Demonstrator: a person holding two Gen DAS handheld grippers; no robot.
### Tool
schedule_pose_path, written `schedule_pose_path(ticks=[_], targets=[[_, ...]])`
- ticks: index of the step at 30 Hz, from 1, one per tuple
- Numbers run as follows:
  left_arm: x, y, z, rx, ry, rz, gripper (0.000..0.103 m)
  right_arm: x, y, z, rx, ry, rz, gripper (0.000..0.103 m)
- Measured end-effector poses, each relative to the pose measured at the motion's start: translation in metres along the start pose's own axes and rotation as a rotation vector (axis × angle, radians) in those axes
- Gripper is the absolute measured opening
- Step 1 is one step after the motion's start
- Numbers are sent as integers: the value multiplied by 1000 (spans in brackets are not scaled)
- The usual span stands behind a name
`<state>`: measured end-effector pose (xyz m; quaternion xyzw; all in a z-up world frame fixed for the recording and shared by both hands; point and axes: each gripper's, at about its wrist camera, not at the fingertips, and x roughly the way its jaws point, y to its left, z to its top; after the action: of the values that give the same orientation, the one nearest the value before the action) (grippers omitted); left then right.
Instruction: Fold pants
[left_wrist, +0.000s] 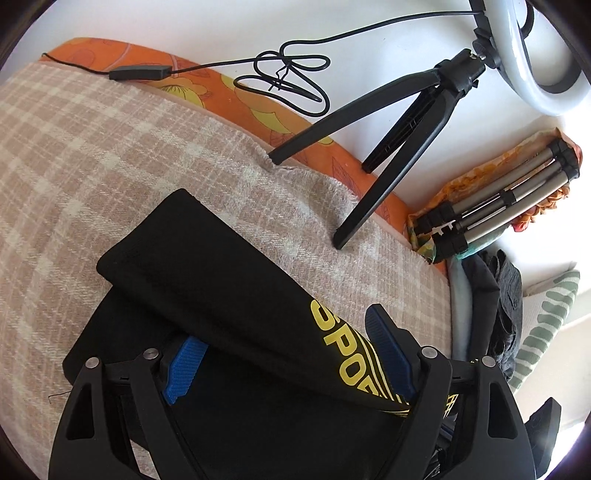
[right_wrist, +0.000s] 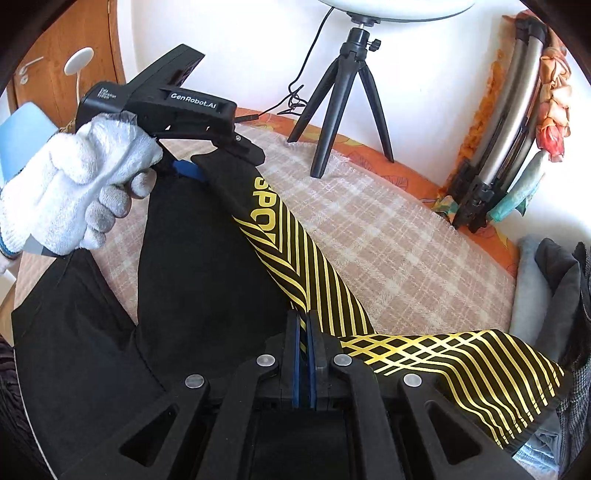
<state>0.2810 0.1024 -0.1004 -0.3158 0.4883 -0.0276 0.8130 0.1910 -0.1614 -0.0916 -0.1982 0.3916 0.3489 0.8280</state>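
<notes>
Black sport pants (left_wrist: 207, 266) with yellow lettering and stripes (right_wrist: 317, 280) lie on a beige checked blanket (left_wrist: 92, 147). My left gripper (left_wrist: 284, 354) is open, its blue fingers (left_wrist: 184, 365) astride a folded black pant leg that runs between them. In the right wrist view the left gripper (right_wrist: 207, 162), held by a white-gloved hand (right_wrist: 74, 188), sits at the leg's far part. My right gripper (right_wrist: 303, 328) is shut on the pants, pinching the striped fabric between its blue pads (right_wrist: 295, 350).
A black mini tripod (left_wrist: 399, 122) with a ring light (left_wrist: 532, 74) stands at the blanket's far edge, its cable (left_wrist: 288, 74) looped by the wall. A folded silver tripod (left_wrist: 509, 195) and a pile of clothes (left_wrist: 495, 306) lie to the right.
</notes>
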Motion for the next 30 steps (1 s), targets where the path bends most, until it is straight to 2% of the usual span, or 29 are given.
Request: schedule_pose_path(ticks=[2,3,4,5,6,7,13,20,25,30], targets=[[0,1,1,-3,-7,-1,75,-1,2,-1,-14,-3,-8,1],[-1,2,1,-9,-9,-11,61,-2,2,-1,-11,-4,-10,1],[-1,4,1,-16,-7,-30,41,-2,1,0,-5,-3,-9,1],[-1,6,0,-24,-5,-45,31,-2,0,1,0,-4,-7,1],[-1,8,0,-27,-8,-54,15,-2,0,1,-1,-4,-8,1],[-3,9,-1,-23,-18,-60,9,-3,1,1,-5,-7,-15,1],[-28,6,-9,34,-90,-85,4,-15,10,3,-35,-34,-42,1],[-83,-7,-30,123,-161,-109,3,-48,26,2,-44,-75,-61,1],[-129,-2,-61,139,-211,-131,3,-83,52,-5,-57,-110,-63,1],[-161,7,-102,161,-232,-108,3,-112,94,-28,-104,-118,-50,1]])
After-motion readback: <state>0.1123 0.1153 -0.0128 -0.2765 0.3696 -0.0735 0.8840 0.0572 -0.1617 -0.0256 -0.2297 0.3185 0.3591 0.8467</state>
